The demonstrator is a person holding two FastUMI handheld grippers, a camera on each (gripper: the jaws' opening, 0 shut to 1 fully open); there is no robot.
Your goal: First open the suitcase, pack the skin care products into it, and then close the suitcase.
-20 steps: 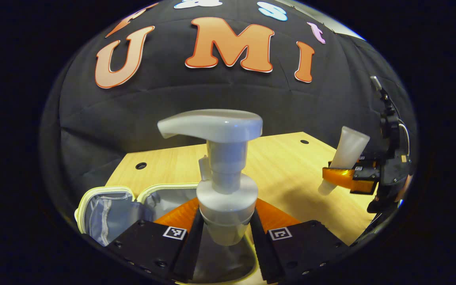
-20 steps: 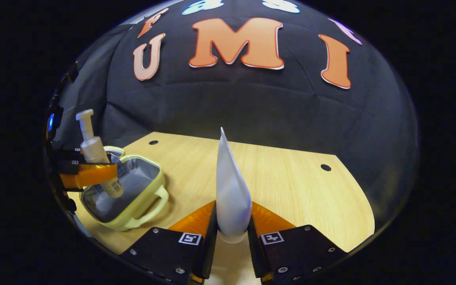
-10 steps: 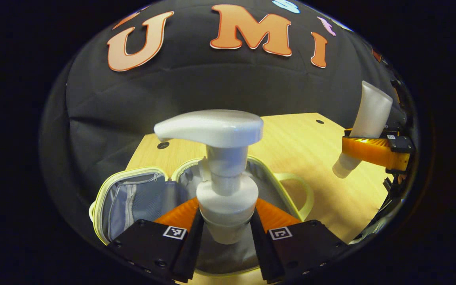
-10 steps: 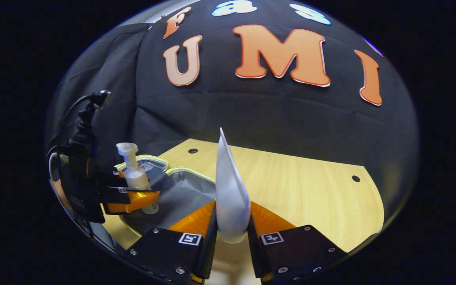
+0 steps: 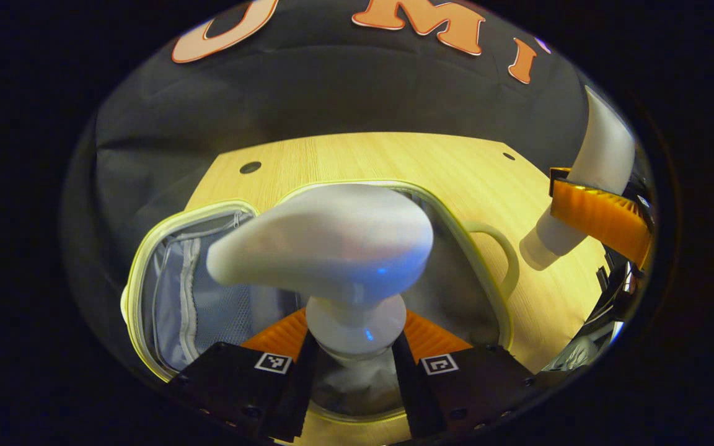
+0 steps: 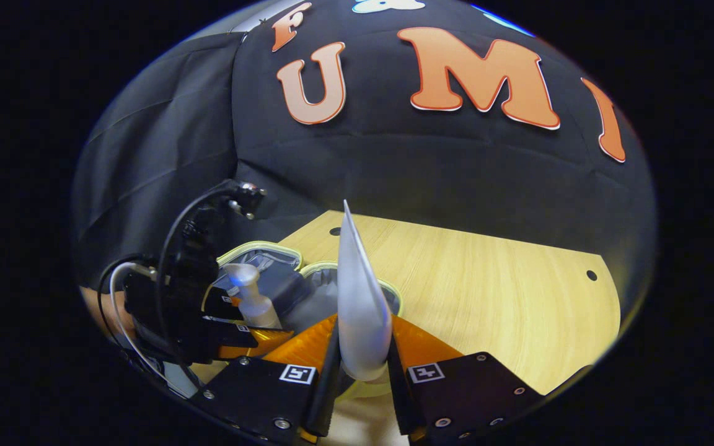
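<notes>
Left hand-held gripper [image 5: 354, 356]: closed on the pump bottle [image 5: 332, 248], both fingers pressing its neck just under the collar; it hung over the open suitcase [image 5: 165, 266].
Pump bottle: long axis ran roughly along the fingers, tipped so that the pump head leaned toward the camera and the spout pointed to the left of the left gripper view; its body below the fingers was hidden. In the right gripper view it stood close to upright [image 6: 251, 300], head up, above the suitcase.
Right hand-held gripper [image 6: 362, 365]: clamped on the tube [image 6: 360, 297], a finger on each flat side near the cap end.
Tube: long axis ran away from the fingers, crimped end pointing up and forward, cap end down; seen from the left gripper view [image 5: 586, 179] it slanted, cap down-left, above the tabletop [image 5: 394, 155] just beside the suitcase handle [image 5: 496, 254].
Suitcase: lay open on the tabletop, both halves showing grey lining, the lid half with a mesh pocket.
</notes>
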